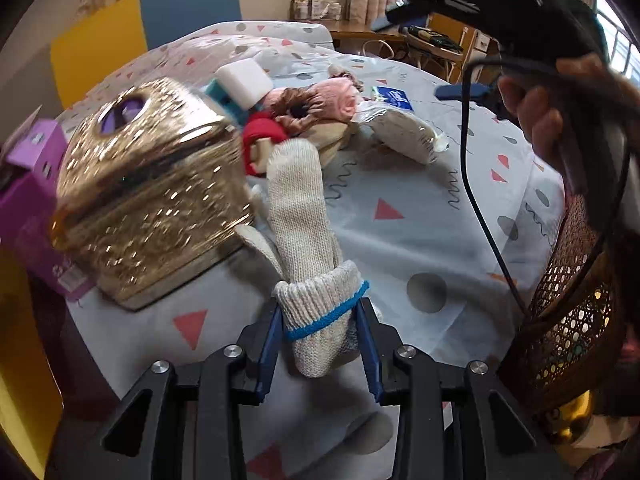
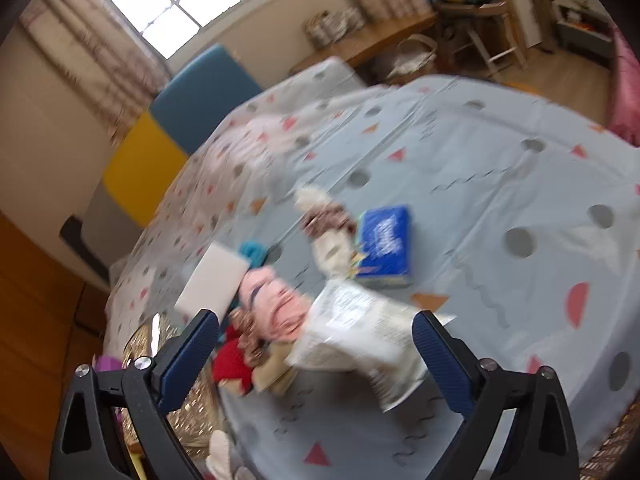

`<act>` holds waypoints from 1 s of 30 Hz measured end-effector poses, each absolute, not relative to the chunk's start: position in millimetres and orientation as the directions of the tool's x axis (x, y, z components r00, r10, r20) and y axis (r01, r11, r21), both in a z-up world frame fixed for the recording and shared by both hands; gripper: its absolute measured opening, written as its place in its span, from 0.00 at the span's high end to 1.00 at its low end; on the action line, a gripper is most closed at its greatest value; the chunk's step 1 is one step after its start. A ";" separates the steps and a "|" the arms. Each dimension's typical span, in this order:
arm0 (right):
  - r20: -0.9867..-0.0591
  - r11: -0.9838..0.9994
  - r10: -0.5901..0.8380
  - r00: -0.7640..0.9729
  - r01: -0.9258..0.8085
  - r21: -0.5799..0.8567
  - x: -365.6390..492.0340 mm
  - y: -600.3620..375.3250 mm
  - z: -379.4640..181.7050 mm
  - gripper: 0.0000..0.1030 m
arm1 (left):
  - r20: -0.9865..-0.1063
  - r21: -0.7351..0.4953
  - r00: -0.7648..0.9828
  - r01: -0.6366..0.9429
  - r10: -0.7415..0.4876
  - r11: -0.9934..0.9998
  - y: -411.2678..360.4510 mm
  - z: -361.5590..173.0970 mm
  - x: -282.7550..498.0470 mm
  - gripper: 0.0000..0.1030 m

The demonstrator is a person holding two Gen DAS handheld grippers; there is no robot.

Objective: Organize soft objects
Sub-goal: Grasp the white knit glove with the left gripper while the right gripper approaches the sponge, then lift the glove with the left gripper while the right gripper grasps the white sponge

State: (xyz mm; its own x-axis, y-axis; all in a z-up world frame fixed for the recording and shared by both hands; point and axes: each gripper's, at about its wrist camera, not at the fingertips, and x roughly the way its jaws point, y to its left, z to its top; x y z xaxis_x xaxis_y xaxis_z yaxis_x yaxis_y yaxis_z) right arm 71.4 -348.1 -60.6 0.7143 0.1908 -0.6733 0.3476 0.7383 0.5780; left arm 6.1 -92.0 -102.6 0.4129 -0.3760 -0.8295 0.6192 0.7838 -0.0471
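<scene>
While clamped at the cuff between the left hand-held gripper pads, hangs limp ahead: knitted glove, soft, light, stretchy. Best held there at the thick blue-trimmed cuff. Right hand-held gripper: spread wide, empty, above the bagged gloves.

Left tongs clamped, right tongs apparently wide open, angled downward
</scene>
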 end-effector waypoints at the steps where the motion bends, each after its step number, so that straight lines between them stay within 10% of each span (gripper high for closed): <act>1: -0.666 0.733 0.229 0.710 0.324 0.598 78.2 -342.4 -59.9 0.07 | -0.827 -0.057 0.412 0.616 -0.383 0.786 -89.8 -102.9 6.4 0.64; 25: -0.710 0.595 0.530 0.463 0.393 0.701 261.4 -270.3 -118.6 0.07 | -0.808 -0.161 0.385 0.584 -0.446 0.796 -68.0 -110.0 4.9 0.64; 28: -0.735 0.660 0.483 0.475 0.354 0.663 256.8 -264.5 -112.9 0.46 | -0.809 -0.159 0.388 0.578 -0.441 0.800 -67.4 -107.7 4.5 0.64; 30: -0.690 0.621 0.533 0.490 0.327 0.712 246.0 -270.2 -109.7 0.46 | -0.809 -0.160 0.388 0.576 -0.441 0.801 -67.0 -106.3 4.2 0.64</act>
